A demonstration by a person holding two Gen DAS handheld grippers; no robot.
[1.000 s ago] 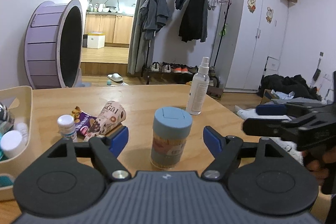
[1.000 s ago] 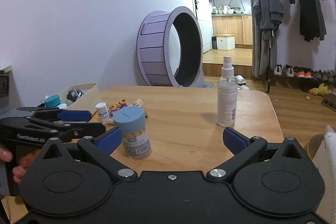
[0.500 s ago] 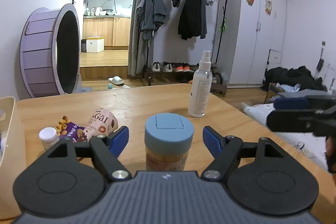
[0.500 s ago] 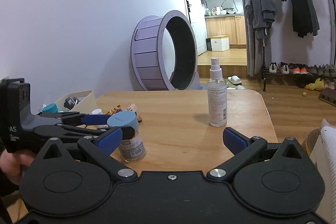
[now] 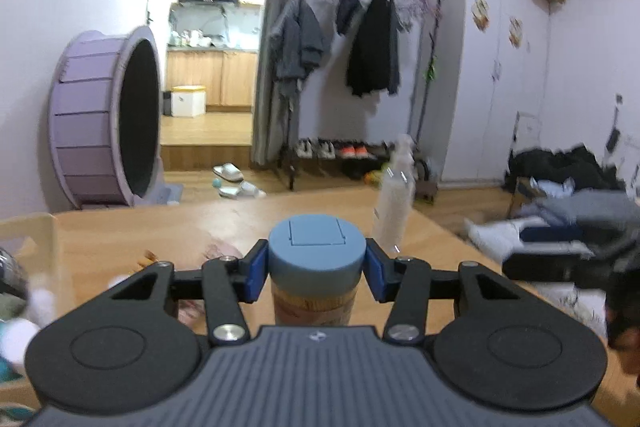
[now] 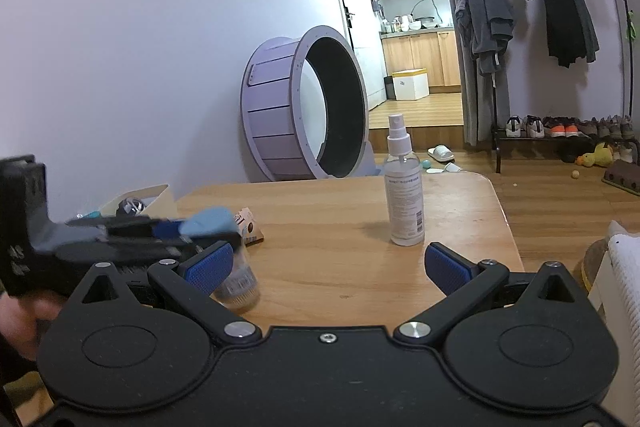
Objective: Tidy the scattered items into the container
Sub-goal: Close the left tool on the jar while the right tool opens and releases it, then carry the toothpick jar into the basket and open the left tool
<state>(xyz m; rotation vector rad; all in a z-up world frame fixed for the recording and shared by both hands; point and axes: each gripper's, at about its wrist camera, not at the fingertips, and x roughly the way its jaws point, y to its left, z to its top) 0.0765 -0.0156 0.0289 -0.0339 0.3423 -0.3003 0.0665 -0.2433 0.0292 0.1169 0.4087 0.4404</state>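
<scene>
- Jaws of left gripper (image 5: 317, 269) closing on blue-capped jar (image 5: 316, 259), pads now against its cap — a second ago wide open, jar standing free on surface (image 6: 340, 227)
- Jar gripped, apparently just off the surface — next stop likely container (image 5: 44, 243) at left
- Right gripper (image 6: 326, 265) gaping, empty; spray bottle (image 6: 404, 187) not yet collected

- Two hand-held grippers: the left hand-held gripper (image 5: 317, 269) and the right hand-held gripper (image 6: 327, 263).
- One jar (image 5: 317, 267) with a blue lid.
- One spray bottle (image 6: 403, 187), standing upright.
- One snack packet (image 6: 250, 225) that can be counted for certain; others beside it are too blurred to tell.
- One cream container (image 5: 38, 247), holding several items too blurred to count.
- One wooden bench (image 6: 340, 227).
- One purple wheel (image 6: 304, 107) on the floor.
- One clothes rack (image 6: 548, 7).
</scene>
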